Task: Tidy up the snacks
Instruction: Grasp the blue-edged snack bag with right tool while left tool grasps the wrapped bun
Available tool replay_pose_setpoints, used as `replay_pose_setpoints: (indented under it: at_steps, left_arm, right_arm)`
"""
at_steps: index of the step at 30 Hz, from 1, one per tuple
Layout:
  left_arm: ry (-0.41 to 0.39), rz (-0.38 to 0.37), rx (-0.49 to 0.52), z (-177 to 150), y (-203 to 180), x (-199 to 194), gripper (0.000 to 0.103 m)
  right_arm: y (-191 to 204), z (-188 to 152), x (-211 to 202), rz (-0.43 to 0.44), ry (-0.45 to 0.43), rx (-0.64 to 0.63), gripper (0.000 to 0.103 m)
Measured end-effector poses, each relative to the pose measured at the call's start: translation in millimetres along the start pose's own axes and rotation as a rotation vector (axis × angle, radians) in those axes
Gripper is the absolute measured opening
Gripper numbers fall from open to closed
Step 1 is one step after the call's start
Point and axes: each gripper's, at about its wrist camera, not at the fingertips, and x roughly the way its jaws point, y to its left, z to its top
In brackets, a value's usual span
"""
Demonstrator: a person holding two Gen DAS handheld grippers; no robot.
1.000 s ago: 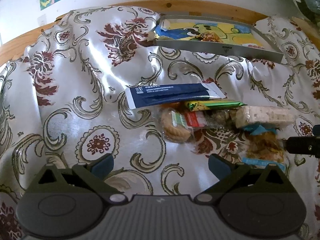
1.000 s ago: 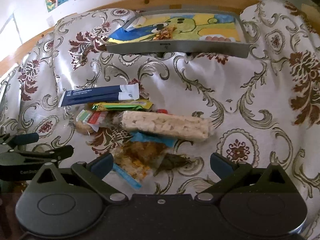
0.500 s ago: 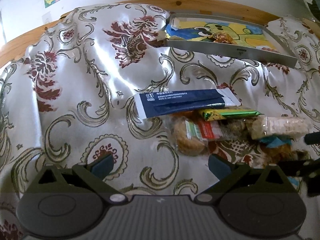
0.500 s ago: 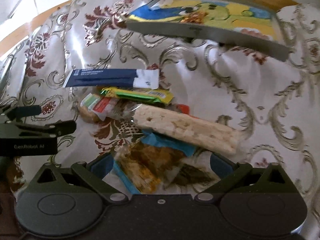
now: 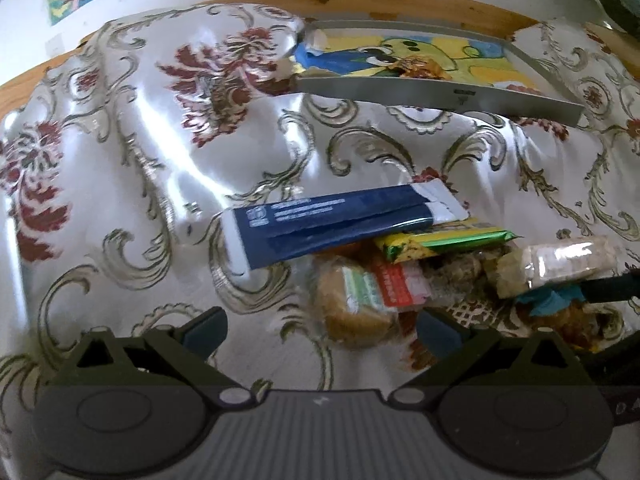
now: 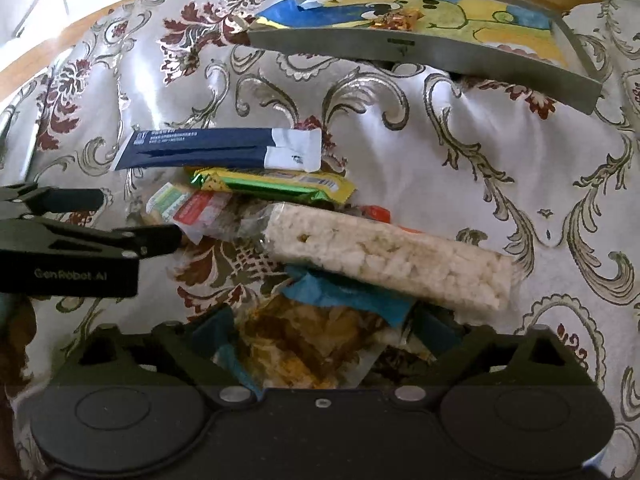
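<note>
We are lowering our right gripper, jaws spread and empty, astride the clear chip bag at the pile's near edge, its long axis running away from us, while our left gripper is hanging released beside the cookie pack.

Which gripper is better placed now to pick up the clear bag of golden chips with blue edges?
Right. The right gripper is open with the clear bag of golden chips lying between its fingers. The left gripper is also open but faces the round biscuit pack.
</note>
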Motion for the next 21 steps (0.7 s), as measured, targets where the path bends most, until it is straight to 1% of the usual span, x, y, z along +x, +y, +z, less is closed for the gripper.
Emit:
replay_pose_setpoints:
  at_steps: [4, 5, 7, 13, 14, 16, 19, 20, 21]
  left_arm:
    - [-0.022, -0.008, 0.054, 0, -7, 1, 0.094]
    - [-0.022, -0.011, 0.064, 0, -8, 2, 0.092]
    - [-0.015, -0.018, 0.074, 1, -10, 5, 0.089]
    - [-0.017, -0.052, 0.098, 2, -14, 9, 0.074]
    - [-0.015, -0.052, 0.104, 2, -15, 10, 0.074]
    - [-0.019, -0.049, 0.103, 2, -16, 10, 0.071]
    - [-0.015, -0.05, 0.076, 2, -13, 11, 0.063]
    - [-0.012, -0.055, 0.067, 1, -12, 11, 0.059]
    - [-0.007, -0.065, 0.058, 1, -11, 10, 0.057]
  right_arm:
    - [3, -1, -1, -0.005, -0.01, -0.016, 0.089]
    - [4, -1, -2, -0.004, -0.014, -0.022, 0.087]
    - [7, -1, -3, 0.002, -0.021, -0.038, 0.085]
    - [6, 0, -5, 0.023, -0.023, -0.024, 0.082]
    - [6, 0, -5, 0.025, -0.023, -0.023, 0.082]
    - [6, -1, -5, 0.027, -0.025, -0.024, 0.081]
    - [6, -1, -7, 0.035, -0.027, -0.022, 0.08]
    - [6, 0, -7, 0.039, -0.027, -0.021, 0.08]
    - [7, 0, -7, 0.041, -0.027, -0.021, 0.078]
